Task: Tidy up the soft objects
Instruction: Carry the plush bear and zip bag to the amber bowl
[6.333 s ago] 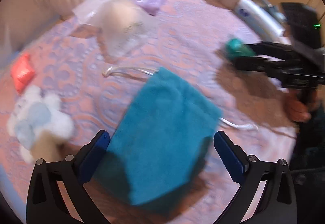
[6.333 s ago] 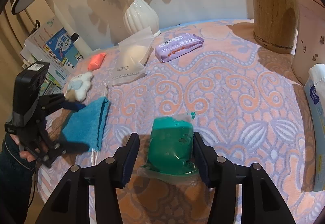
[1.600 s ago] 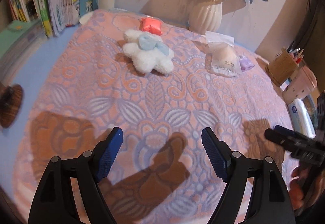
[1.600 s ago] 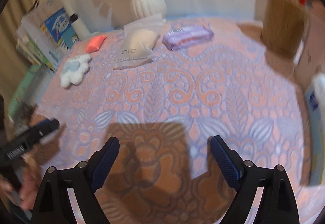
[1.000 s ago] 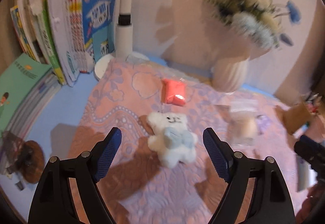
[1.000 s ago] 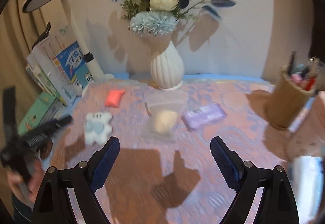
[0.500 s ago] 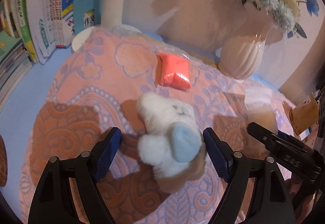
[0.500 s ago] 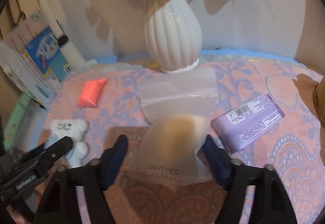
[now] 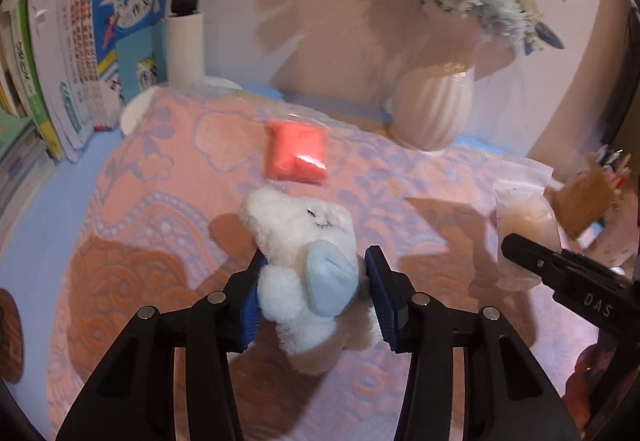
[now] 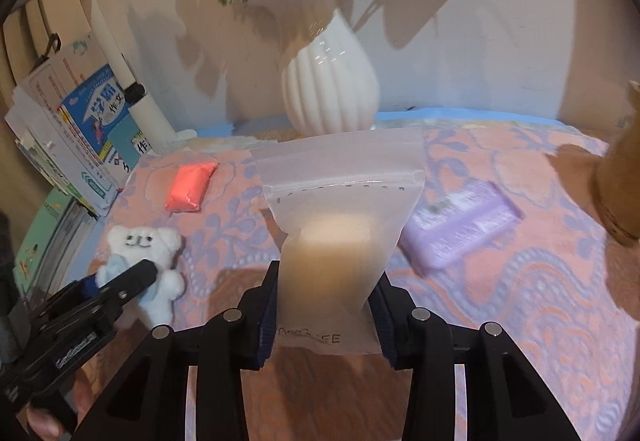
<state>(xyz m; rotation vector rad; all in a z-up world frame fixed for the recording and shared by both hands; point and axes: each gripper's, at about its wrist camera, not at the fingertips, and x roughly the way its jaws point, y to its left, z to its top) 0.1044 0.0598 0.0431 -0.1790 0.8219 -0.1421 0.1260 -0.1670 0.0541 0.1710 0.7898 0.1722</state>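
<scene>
A white plush toy with a pale blue bow lies on the patterned pink cloth. My left gripper is closing on it, and both blue pads press into its fur. In the right wrist view, a frosted zip bag holding a beige sponge stands between the jaws of my right gripper. Those jaws are also closing, and the pads touch both sides of the bag. The plush toy also shows in that view, at lower left. A person's hand holds each gripper.
An orange-red soft packet lies just behind the plush. A purple packet lies right of the bag. A white ribbed vase with flowers stands at the back. Books line the left edge. A brown pen holder stands far right.
Both grippers came down and forward. The left jaws narrowed from wide apart onto the plush. The right jaws narrowed onto the zip bag.
</scene>
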